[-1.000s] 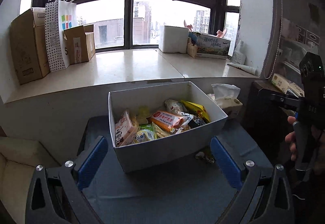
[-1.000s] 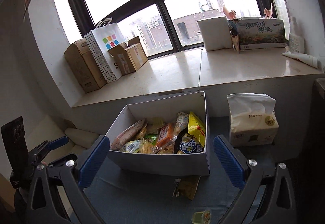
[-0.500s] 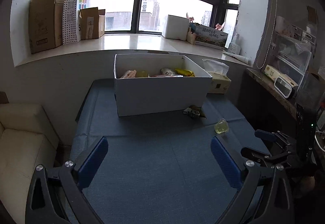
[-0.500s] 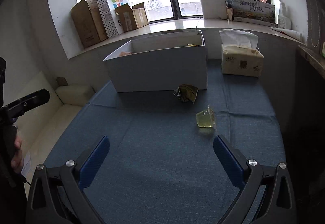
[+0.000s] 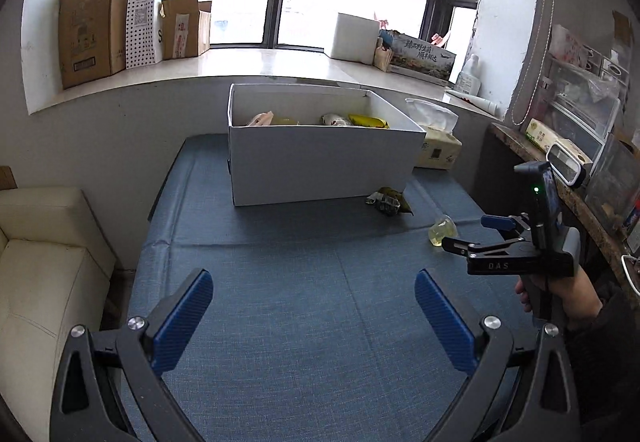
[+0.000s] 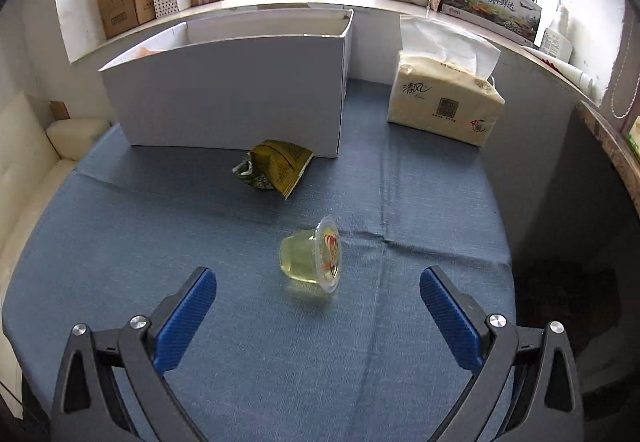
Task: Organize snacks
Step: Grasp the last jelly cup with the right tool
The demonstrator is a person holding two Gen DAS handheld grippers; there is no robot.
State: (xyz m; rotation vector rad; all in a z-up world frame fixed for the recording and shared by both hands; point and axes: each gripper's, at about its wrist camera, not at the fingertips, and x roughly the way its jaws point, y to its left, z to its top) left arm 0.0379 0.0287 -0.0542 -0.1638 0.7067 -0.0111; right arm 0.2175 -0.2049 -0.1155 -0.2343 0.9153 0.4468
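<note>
The jelly cup (image 6: 310,262) lies tipped on its side on the blue bench (image 6: 200,242), straight ahead of the right hand-held gripper (image 6: 318,306) and between the lines of its two fingers, its lid facing right so its axis runs across the approach. That gripper is spread wide and empty, and is clearly the nearer one; the left hand-held gripper (image 5: 314,310), also spread and empty, sits well back from the cup. One green snack packet (image 6: 276,167) lies beyond the cup, touching or just beside the front wall of the white box (image 6: 224,93). So two snacks are loose: one cup, one packet. Several more already show inside the one box. One tissue pack (image 6: 444,105) stands right of the box.
</note>
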